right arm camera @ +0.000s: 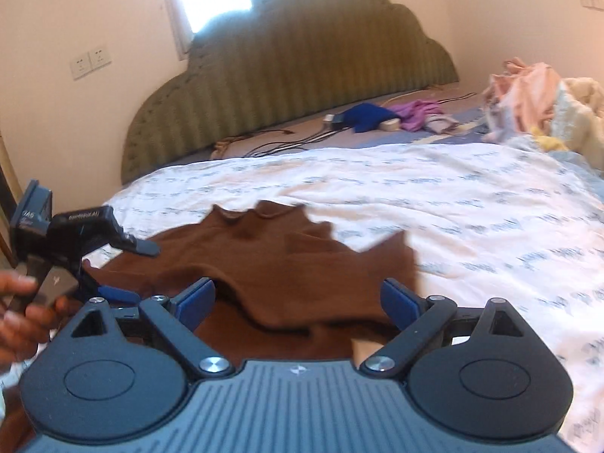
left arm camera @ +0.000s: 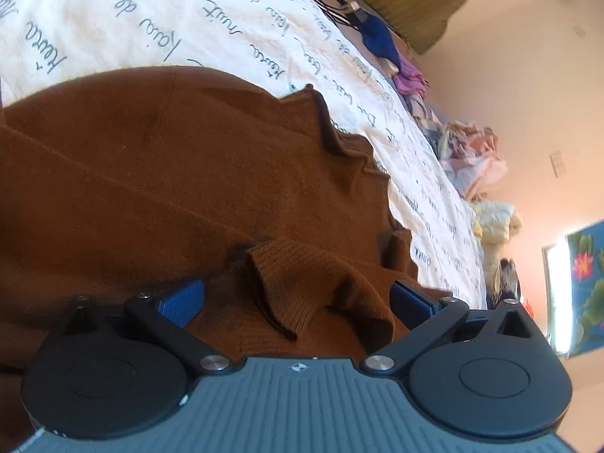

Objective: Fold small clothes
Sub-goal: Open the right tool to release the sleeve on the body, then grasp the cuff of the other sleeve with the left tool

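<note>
Here, garment: 1 brown knit top (right arm camera: 271,264) lies on the white script-printed bedsheet (right arm camera: 472,204), near the sheet's foot end, with its frilled hem pointing toward the green headboard (right arm camera: 287,75).
Left gripper: the left gripper (left arm camera: 298,298) hangs low over the top, its 2 blue pads (left arm camera: 181,300) spread wide on either side of a ribbed cuff (left arm camera: 287,275) that stands up in a small ridge; they grip nothing yet, as far as I can tell.
Right gripper: the right gripper (right arm camera: 298,300) also has its fingers spread, hovering above the near edge of the top, where 1 layer already lies doubled over another.
Step in hand, I judge: taking hold of the sleeve end and the near edge for the next fold.
Doing it well: lower each gripper until the knit sits fully between the pads, then close on the ribbed band, not on loose body fabric.
Care: lift both sides together, keep the edge taut and level, and lay it toward the headboard so the frilled hem lines up.
Risk: soft knit may sag or slip, and the sheet could get pinched too.
Elsewhere: a pile of pale clothes (right arm camera: 528,90) waits beside the sheet, well apart from the top.
</note>
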